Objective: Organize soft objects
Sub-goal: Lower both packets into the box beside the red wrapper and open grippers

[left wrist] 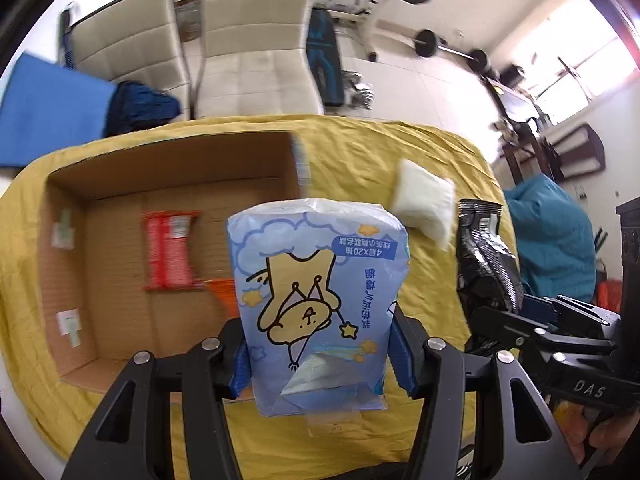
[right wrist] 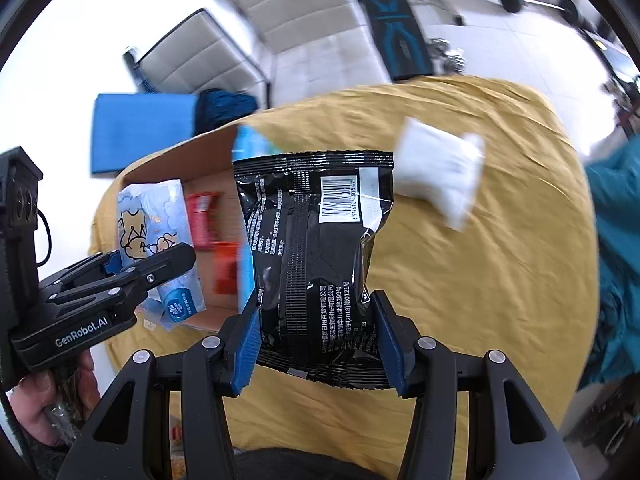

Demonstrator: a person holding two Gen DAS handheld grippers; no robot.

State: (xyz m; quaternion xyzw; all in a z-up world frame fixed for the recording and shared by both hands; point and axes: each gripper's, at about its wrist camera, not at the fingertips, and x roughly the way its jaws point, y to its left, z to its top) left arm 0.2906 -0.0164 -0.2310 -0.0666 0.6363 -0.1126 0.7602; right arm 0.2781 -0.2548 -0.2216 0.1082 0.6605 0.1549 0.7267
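Table cover: yellow cloth (left wrist: pixel 360 148) spreads wrinkled under everything; its near edge is hidden behind both grippers.
Cardboard box (left wrist: pixel 168 168): open-topped, on the cloth's left side. In the left wrist view its near right corner is hidden behind the blue tissue pack; in the right wrist view the black packet covers its right side.
Box contents: red packet (left wrist: pixel 168 252) lies flat on the box floor, and an orange packet (left wrist: pixel 224 292) beside it is mostly hidden. A light blue item (right wrist: pixel 250 144) at the box's far right wall is too blurred to identify.
Blue tissue pack (left wrist: pixel 316 304): held upright in front of the left camera, above the box's right edge, cartoon print upside down. Its lower end runs down between the fingers.
Left gripper (left wrist: pixel 320 360): blue pads press both sides of the tissue pack, jaws partly closed in a pinch. The right wrist view shows it from the side, a hand (right wrist: pixel 52 392) on its handle, cut off by the frame edge.
Black packet (right wrist: pixel 316 260): hangs upright before the right camera, barcode up, over the cloth just right of the box.
Right gripper (right wrist: pixel 316 344): pads clamp the black packet's lower sides.
White pouch (left wrist: pixel 424 204): lies on the cloth beyond the black packet, well apart from both grippers, motion-blurred.
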